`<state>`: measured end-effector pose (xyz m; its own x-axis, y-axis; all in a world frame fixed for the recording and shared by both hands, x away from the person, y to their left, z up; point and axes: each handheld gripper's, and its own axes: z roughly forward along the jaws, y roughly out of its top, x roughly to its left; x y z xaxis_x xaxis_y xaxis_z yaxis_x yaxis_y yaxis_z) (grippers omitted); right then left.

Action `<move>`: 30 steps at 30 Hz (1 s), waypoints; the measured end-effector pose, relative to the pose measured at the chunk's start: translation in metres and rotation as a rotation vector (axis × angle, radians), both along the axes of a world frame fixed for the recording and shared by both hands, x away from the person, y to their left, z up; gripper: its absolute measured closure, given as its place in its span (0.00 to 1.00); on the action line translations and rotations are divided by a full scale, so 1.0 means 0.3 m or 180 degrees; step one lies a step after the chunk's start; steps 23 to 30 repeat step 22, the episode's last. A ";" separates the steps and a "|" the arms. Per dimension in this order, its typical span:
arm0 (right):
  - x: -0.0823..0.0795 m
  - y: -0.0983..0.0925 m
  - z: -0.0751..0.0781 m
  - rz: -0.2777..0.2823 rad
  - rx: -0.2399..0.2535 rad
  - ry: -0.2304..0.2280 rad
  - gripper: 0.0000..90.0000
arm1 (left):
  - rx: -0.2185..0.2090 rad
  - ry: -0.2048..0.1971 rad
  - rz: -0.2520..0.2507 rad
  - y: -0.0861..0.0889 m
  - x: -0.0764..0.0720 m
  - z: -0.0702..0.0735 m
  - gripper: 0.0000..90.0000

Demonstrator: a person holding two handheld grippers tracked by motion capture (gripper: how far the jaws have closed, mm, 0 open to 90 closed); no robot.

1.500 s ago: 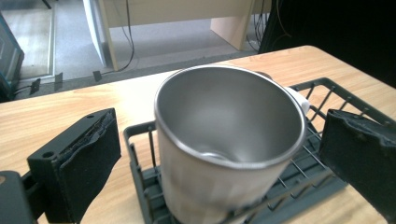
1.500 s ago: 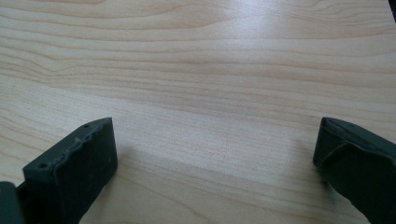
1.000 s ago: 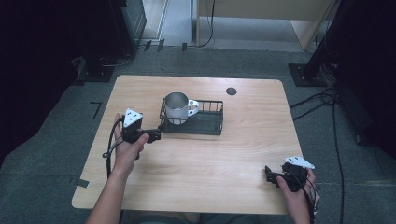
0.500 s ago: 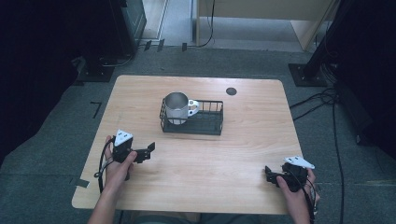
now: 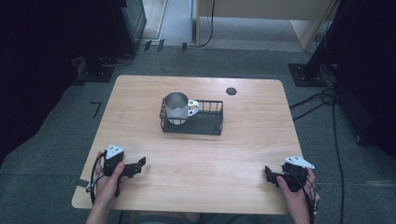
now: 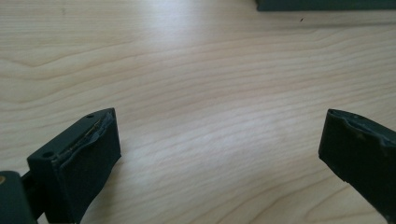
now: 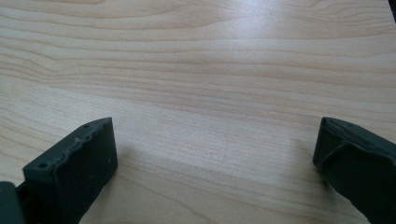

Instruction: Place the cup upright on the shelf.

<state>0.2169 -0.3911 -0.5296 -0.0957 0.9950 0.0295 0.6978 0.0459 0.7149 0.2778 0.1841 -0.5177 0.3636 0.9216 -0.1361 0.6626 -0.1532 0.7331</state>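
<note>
1. The mug (image 5: 177, 107) stands upright in the left end of the wire basket (image 5: 205, 125), mid-table – the placing looks finished.
2. Left gripper (image 5: 135, 166) and right gripper (image 5: 270, 175) rest near the table's (image 5: 233, 158) front edge, jaws wide, holding nothing.
3. Any next move calls for reaching forward – both are well apart from the basket.
4. The mug's base is hard to make out behind the wires.

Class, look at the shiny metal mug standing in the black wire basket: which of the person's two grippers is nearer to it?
The left. The left gripper sits near the table's front-left, below-left of the metal mug; the right gripper rests farther off, near the front-right corner.
</note>
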 end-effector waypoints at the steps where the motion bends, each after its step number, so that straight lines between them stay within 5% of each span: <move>1: 0.000 0.000 0.000 0.0001 0.0000 0.0000 0.00 | 0.0078 0.0048 0.0027 0.004 -0.003 -0.002 0.00; 8: 0.000 0.000 0.000 0.0004 -0.0003 -0.0003 0.00 | 0.0541 0.0044 0.0039 0.016 -0.034 -0.007 0.00; 15: 0.000 0.000 0.000 0.0001 0.0002 0.0000 0.00 | 0.0542 0.0050 0.0089 0.018 -0.034 -0.007 0.00; 16: 0.000 0.000 0.000 0.0004 -0.0003 -0.0002 0.00 | 0.0543 0.0052 0.0132 0.017 -0.037 -0.007 0.00; 17: 0.000 0.000 0.000 0.0004 -0.0003 -0.0003 0.00 | 0.0540 0.0071 0.0357 0.003 -0.040 -0.007 0.00; 19: 0.000 0.000 0.000 0.0003 -0.0002 -0.0003 0.00 | 0.0536 0.0072 0.0407 -0.003 -0.040 -0.007 0.00; 30: 0.000 0.000 0.000 0.0001 0.0000 -0.0001 0.00 | 0.0535 0.0072 0.0409 -0.003 -0.040 -0.007 0.00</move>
